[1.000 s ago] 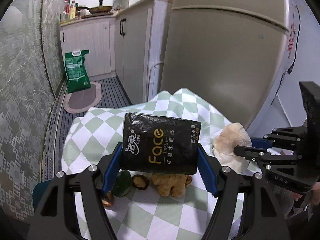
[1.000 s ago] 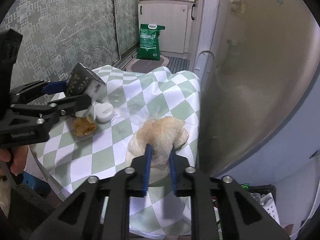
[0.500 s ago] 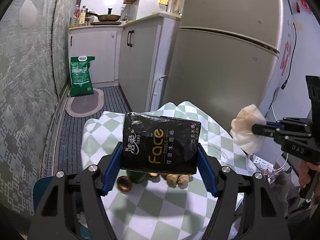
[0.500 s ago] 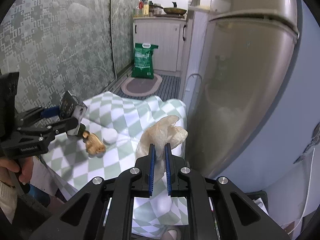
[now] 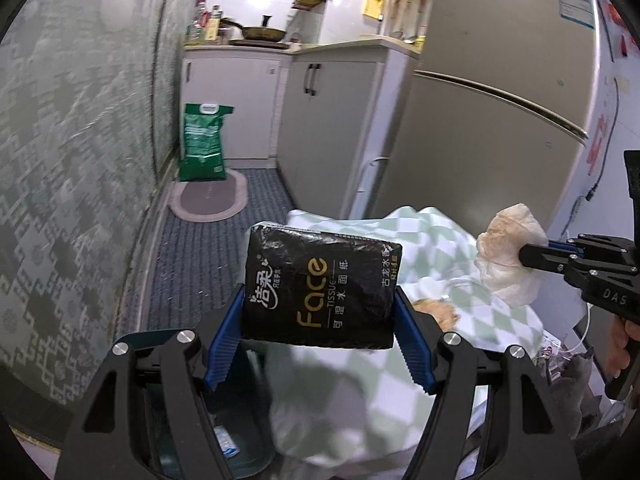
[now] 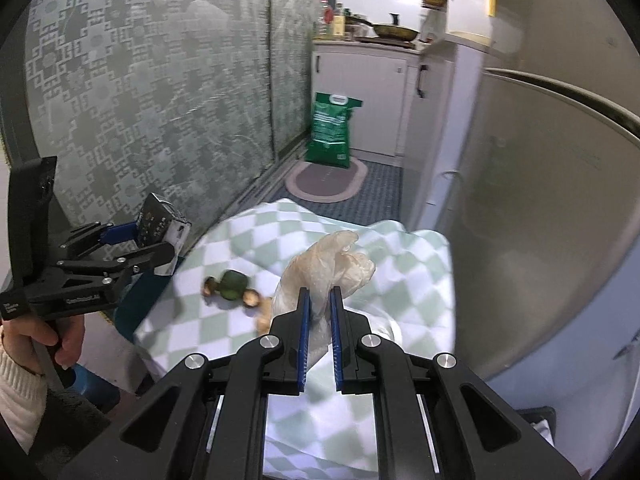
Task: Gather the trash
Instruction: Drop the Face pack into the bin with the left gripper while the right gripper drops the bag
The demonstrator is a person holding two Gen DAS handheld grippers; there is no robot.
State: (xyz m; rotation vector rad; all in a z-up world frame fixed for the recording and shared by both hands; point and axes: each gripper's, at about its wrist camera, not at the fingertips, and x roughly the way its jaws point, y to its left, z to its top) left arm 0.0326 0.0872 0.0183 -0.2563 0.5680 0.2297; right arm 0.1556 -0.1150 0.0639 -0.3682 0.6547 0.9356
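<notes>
Left hand-held gripper: its blue pads press on both short sides of the black tissue pack, which is lifted clear of the desk; in the right wrist view it sits at 9 o'clock, with the pack's end showing.
Black tissue pack: flat, gold "Face" lettering on its face, tilted slightly, held in the air over the near left edge of the checked cloth.
Right hand-held gripper: pads drawn close together, pinching the crumpled tissue; in the left wrist view it enters from 3 o'clock.
Crumpled tissue: off-white with brownish stains, bunched above the pads, raised off the cloth.
Desk: draped with the green-and-white checked cloth.
Scraps on the cloth: a dark green piece with two brown nut-like bits touching its sides, at 9 o'clock from the tissue in the right wrist view; a tan lump lies just beside the pack's right edge in the left wrist view, blurred.
Bin: a blue-rimmed container sits below the left gripper at 7 o'clock; contents unclear.
Background: a green sack stands at 12 o'clock on the floor by white cabinets; the refrigerator fills 2 o'clock.
</notes>
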